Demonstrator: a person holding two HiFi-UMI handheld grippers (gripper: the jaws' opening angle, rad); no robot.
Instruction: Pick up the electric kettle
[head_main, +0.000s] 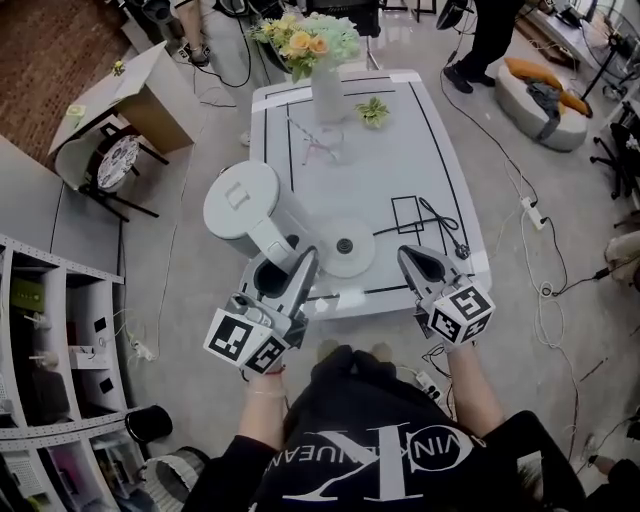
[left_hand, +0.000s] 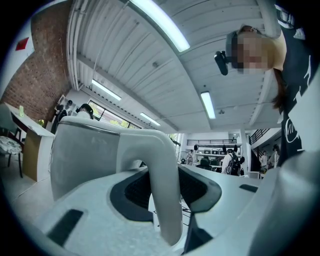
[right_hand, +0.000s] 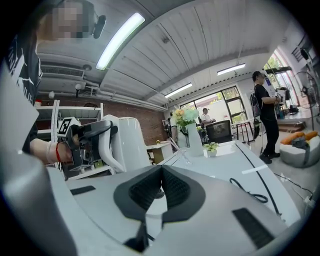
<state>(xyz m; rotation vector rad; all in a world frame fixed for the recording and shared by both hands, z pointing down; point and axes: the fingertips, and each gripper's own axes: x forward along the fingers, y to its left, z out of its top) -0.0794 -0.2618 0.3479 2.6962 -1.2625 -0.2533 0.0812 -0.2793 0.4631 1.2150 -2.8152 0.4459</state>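
The white electric kettle (head_main: 243, 205) hangs off the table's left edge, apart from its round base (head_main: 345, 246), which sits on the white table (head_main: 420, 150). My left gripper (head_main: 292, 275) is shut on the kettle's curved handle (left_hand: 162, 190). In the left gripper view the kettle body (left_hand: 82, 150) fills the space ahead of the pads (left_hand: 131, 195). My right gripper (head_main: 420, 268) hovers over the table's near edge, right of the base, its pads (right_hand: 147, 189) together with nothing between them. The right gripper view shows the kettle (right_hand: 127, 140) and the left gripper (right_hand: 82, 142) off to its left.
A vase of flowers (head_main: 325, 80), a small plant (head_main: 373, 110) and a glass (head_main: 325, 145) stand at the table's far end. A black cable (head_main: 440, 225) lies on the right side. White shelves (head_main: 60, 350) stand at the left, and a person (head_main: 490, 35) stands beyond the table.
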